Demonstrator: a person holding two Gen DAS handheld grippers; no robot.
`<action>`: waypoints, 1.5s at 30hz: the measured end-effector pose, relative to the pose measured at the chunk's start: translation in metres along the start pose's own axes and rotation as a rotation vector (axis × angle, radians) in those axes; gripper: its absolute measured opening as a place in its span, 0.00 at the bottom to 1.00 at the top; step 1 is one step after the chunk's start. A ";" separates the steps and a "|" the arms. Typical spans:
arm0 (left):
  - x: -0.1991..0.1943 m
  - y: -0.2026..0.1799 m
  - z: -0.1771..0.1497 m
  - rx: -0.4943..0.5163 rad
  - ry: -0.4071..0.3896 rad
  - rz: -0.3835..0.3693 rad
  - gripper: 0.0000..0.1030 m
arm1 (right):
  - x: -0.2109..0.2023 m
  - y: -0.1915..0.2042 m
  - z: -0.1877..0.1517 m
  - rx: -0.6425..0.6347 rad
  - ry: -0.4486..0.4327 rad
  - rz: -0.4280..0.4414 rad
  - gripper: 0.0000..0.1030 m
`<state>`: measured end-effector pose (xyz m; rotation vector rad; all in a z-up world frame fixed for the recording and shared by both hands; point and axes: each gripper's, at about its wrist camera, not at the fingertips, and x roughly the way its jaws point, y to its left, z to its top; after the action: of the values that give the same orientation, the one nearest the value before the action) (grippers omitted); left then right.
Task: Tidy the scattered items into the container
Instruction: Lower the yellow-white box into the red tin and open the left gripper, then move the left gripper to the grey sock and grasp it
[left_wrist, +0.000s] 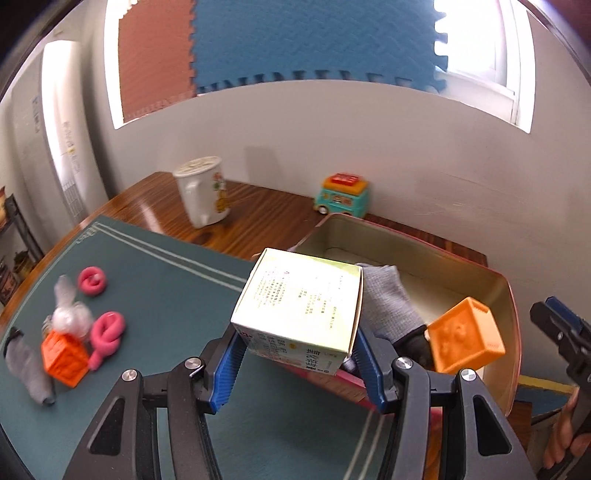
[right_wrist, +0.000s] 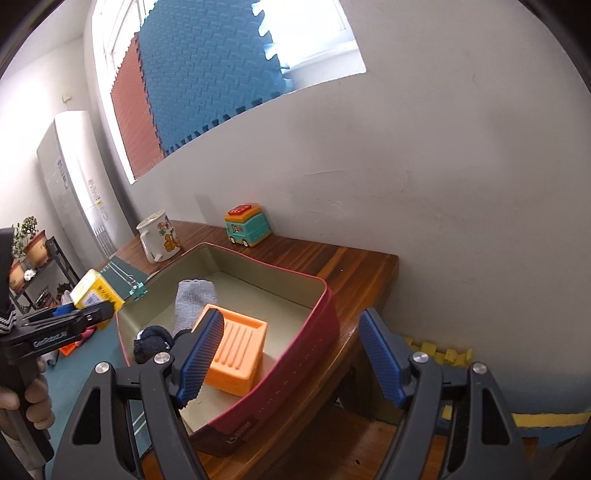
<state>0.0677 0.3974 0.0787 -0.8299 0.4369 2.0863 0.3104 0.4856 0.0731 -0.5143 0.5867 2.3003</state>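
My left gripper is shut on a pale yellow printed carton and holds it above the near-left rim of the red tin with a gold inside. The carton also shows in the right wrist view, with the tin. Inside the tin lie a grey sock, a dark sock ball and an orange cube. My right gripper is open and empty above the tin's right rim. On the green mat to the left lie another orange cube, two pink rings, a grey sock and a clear bag.
A white cartoon mug and a teal toy bus stand on the wooden table by the white wall. The table's right edge drops off beside the tin. A shelf with plants stands far left.
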 end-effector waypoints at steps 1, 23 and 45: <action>0.004 -0.004 0.002 0.001 0.007 -0.003 0.56 | 0.001 -0.001 0.000 0.001 0.000 0.001 0.77; 0.023 0.016 0.005 -0.084 0.076 -0.035 0.70 | 0.006 0.024 -0.002 -0.036 0.003 0.046 0.77; -0.042 0.175 -0.060 -0.330 0.010 0.279 0.70 | 0.021 0.183 -0.034 -0.248 0.109 0.357 0.77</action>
<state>-0.0295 0.2349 0.0671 -1.0168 0.2250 2.4564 0.1732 0.3585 0.0825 -0.7040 0.4762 2.7179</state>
